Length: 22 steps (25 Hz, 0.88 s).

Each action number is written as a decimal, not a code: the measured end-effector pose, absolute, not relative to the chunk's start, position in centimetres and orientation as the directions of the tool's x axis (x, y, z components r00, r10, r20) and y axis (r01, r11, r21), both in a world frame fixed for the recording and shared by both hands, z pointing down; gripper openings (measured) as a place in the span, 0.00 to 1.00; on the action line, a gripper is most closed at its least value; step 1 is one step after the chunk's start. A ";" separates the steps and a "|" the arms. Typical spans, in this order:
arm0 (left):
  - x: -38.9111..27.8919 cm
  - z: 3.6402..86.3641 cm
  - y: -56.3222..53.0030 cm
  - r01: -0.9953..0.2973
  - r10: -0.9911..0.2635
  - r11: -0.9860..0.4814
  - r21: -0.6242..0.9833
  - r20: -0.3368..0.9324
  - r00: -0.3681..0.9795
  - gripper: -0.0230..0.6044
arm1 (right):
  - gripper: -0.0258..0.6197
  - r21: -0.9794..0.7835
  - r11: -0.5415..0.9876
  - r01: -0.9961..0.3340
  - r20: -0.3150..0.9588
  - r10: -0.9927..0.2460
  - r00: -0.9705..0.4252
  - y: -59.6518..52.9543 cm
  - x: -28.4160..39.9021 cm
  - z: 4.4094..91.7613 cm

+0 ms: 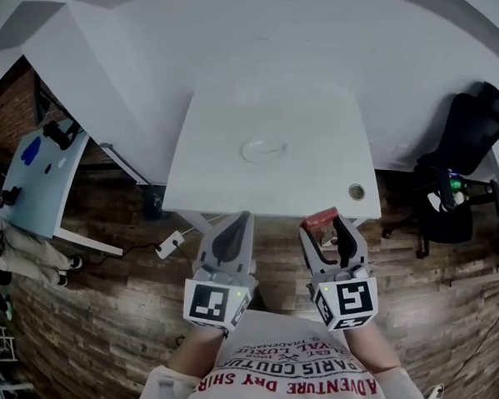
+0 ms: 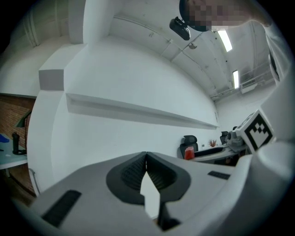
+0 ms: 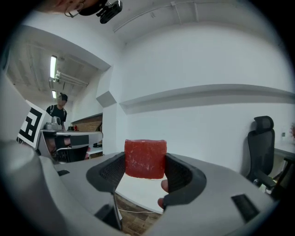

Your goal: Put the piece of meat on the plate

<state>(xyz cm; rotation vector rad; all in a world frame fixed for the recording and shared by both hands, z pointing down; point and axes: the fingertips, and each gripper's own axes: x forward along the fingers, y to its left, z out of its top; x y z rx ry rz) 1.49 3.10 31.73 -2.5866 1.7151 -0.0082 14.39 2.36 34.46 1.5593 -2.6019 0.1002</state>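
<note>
Two grippers at the table's near edge, one loaded.
The right gripper [image 3: 145, 171] is clamped on the red piece of meat [image 3: 145, 158], a squarish block pinched by its sides between the dark pads and held in the air by the near edge of the white table [image 1: 225, 185], toward its right corner. The left gripper [image 2: 146, 161] has its jaws pressed together on nothing, beside the right one on its left. The clear plate [image 1: 244, 150] sits around the table's middle, farther off and well apart from the meat.
</note>
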 end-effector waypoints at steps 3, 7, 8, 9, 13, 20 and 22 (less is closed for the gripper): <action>0.0 31.3 -2.1 -0.906 -0.906 -0.422 -0.026 -0.017 0.423 0.05 | 0.46 -0.005 0.435 -0.900 0.141 -0.891 -0.431 -2.1 13.1 34.3; -2.6 30.8 -9.2 -0.886 -0.886 -0.463 -0.026 -0.012 0.464 0.05 | 0.46 -0.013 0.383 -0.924 0.153 -0.912 -0.380 -8.7 10.8 33.9; -3.4 30.7 -10.9 -0.882 -0.882 -0.471 -0.025 -0.012 0.472 0.05 | 0.46 -0.016 0.373 -0.928 0.158 -0.915 -0.371 -10.2 10.2 33.9; -4.2 30.6 -12.6 -0.878 -0.878 -0.478 -0.023 -0.011 0.478 0.05 | 0.46 -0.018 0.365 -0.931 0.163 -0.918 -0.363 -11.7 9.5 33.9; -7.1 31.1 -18.3 -0.870 -0.870 -0.493 -0.011 0.003 0.493 0.05 | 0.46 -0.030 0.328 -0.944 0.193 -0.925 -0.328 -17.1 7.2 34.5; -10.1 33.6 -24.0 -0.865 -0.863 -0.501 0.024 0.059 0.501 0.05 | 0.46 -0.043 0.294 -0.955 0.275 -0.915 -0.295 -22.8 4.9 36.4; -10.2 34.6 -24.7 -0.867 -0.864 -0.496 0.037 0.082 0.498 0.05 | 0.46 -0.053 0.297 -0.953 0.309 -0.903 -0.299 -23.7 4.7 37.6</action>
